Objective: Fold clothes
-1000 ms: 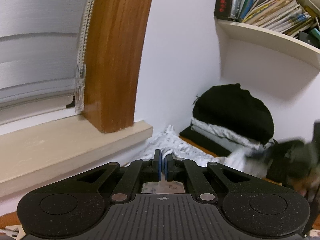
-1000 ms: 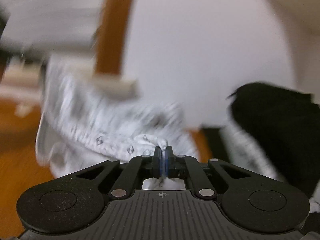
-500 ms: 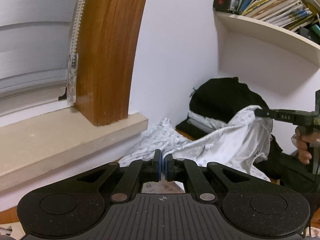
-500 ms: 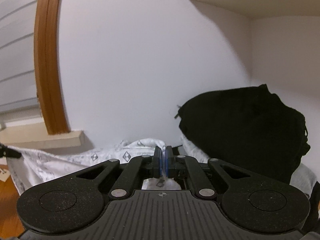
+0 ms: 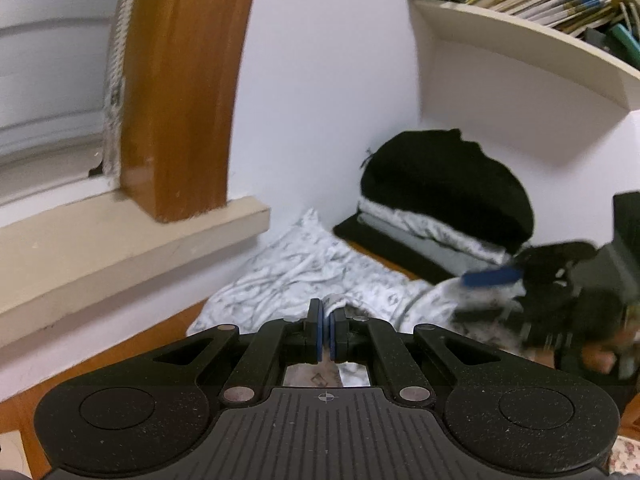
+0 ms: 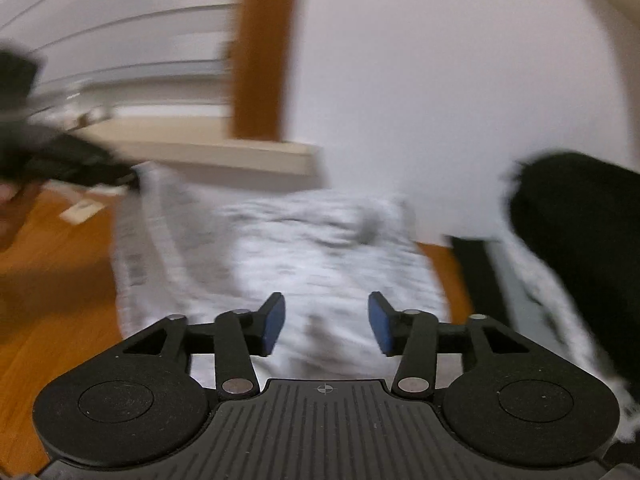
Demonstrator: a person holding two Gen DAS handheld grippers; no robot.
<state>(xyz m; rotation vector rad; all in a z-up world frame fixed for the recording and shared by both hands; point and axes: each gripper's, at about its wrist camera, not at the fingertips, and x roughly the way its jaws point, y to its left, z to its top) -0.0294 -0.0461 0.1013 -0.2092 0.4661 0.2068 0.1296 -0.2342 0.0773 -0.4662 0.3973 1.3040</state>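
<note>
Patterned garment [image 5: 304,276] lying on the floor [image 6: 48,280] under the windowsill [image 5: 132,236], clothes pile [image 5: 444,208] right, in the wall corner.

White walls [image 5: 320,80], wooden window frame [image 5: 180,92], beige sill [image 5: 120,240], bookshelf [image 5: 520,48], wood floor [image 6: 52,280].

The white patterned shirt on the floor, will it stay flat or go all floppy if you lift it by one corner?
Probably floppy: the white patterned shirt already lies in soft wrinkles and bunches where the left gripper pinches it. It looks thin, so likely light. The open right gripper holds nothing, so the free side would probably sag.
</note>
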